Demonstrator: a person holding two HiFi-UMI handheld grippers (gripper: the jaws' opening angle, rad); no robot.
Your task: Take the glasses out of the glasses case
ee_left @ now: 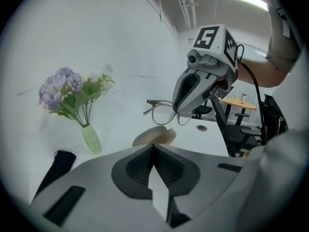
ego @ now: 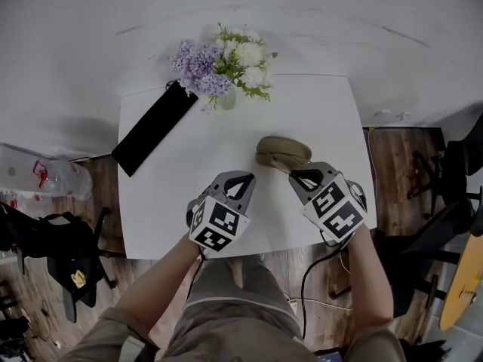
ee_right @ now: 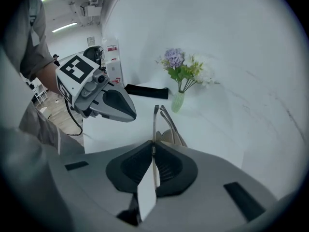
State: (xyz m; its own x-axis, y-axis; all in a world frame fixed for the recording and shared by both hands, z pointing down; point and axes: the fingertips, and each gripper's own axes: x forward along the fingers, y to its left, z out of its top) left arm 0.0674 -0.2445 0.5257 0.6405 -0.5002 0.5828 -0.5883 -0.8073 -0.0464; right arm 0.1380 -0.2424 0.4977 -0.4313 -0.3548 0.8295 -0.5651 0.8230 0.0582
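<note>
My right gripper (ee_right: 153, 146) is shut on the thin-rimmed glasses (ee_right: 162, 121) and holds them in the air above the table, folded arms pointing away. The left gripper view shows the same glasses (ee_left: 165, 112) hanging from the right gripper (ee_left: 179, 111) above the tan glasses case (ee_left: 154, 136). The case (ego: 283, 153) lies on the white table (ego: 189, 179), just beyond the right gripper (ego: 302, 176). My left gripper (ee_left: 153, 148) is shut with nothing in it and hovers to the left of the case (ego: 240, 178).
A glass vase of purple and white flowers (ego: 225, 70) stands at the table's far edge. A black pouch (ego: 155, 127) lies at the far left corner. Office chairs (ego: 453, 194) stand on the wooden floor to the right.
</note>
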